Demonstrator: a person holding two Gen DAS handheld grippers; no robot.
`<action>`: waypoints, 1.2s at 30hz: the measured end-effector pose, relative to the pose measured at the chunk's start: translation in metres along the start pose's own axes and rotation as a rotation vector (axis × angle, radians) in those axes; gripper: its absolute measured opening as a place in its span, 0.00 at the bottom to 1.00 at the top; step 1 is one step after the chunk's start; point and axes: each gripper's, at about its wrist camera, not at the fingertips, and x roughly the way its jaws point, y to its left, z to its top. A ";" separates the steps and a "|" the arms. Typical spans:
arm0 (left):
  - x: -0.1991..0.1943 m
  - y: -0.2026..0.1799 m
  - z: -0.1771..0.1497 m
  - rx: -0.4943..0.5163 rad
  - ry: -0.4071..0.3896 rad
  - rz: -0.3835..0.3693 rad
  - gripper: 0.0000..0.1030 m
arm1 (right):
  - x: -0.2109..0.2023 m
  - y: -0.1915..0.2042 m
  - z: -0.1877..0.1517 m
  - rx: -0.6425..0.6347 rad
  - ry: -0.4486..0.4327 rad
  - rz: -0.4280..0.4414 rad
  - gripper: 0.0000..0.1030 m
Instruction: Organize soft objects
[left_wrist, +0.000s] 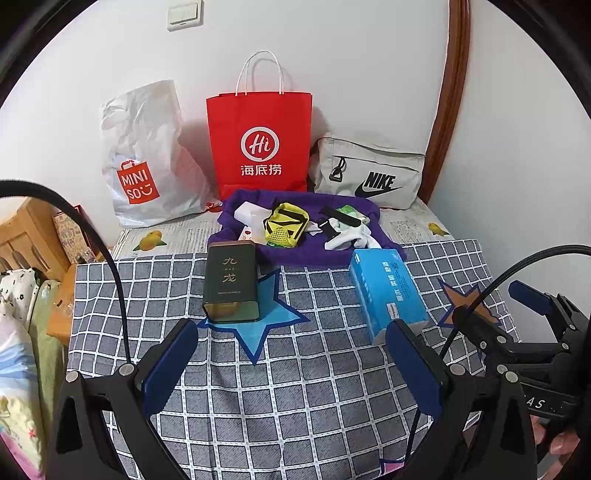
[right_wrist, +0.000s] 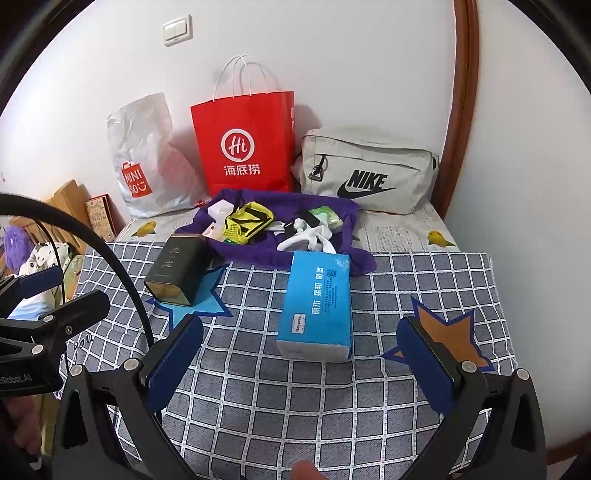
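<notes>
A purple cloth (left_wrist: 295, 254) (right_wrist: 258, 254) lies at the back of the checked table cover, heaped with a yellow mesh pouch (left_wrist: 286, 225) (right_wrist: 247, 219), white socks (left_wrist: 351, 238) (right_wrist: 308, 236), a green packet (right_wrist: 327, 216) and small white boxes. In front of it lie a blue tissue pack (left_wrist: 388, 295) (right_wrist: 317, 306) and a dark green tin (left_wrist: 231, 284) (right_wrist: 177, 271) on its side. My left gripper (left_wrist: 291, 363) is open above the cover, with nothing between its fingers. My right gripper (right_wrist: 301, 363) is open too, just short of the tissue pack.
Against the wall stand a white Miniso plastic bag (left_wrist: 147, 158) (right_wrist: 147, 158), a red paper bag (left_wrist: 260, 144) (right_wrist: 243, 144) and a grey Nike pouch (left_wrist: 369, 173) (right_wrist: 369, 173). A wooden headboard edge (left_wrist: 448, 92) curves up at the right. Bedding and boxes lie off the table's left edge.
</notes>
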 end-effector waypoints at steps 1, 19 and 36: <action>0.000 0.000 0.000 0.000 0.000 -0.001 0.99 | 0.000 0.000 0.000 0.001 0.000 0.001 1.00; 0.000 -0.001 0.000 0.000 0.001 0.004 0.99 | 0.000 0.001 0.000 -0.003 -0.004 0.001 1.00; 0.001 0.001 0.000 0.002 0.004 0.007 0.99 | 0.000 0.003 0.000 -0.005 -0.001 0.000 1.00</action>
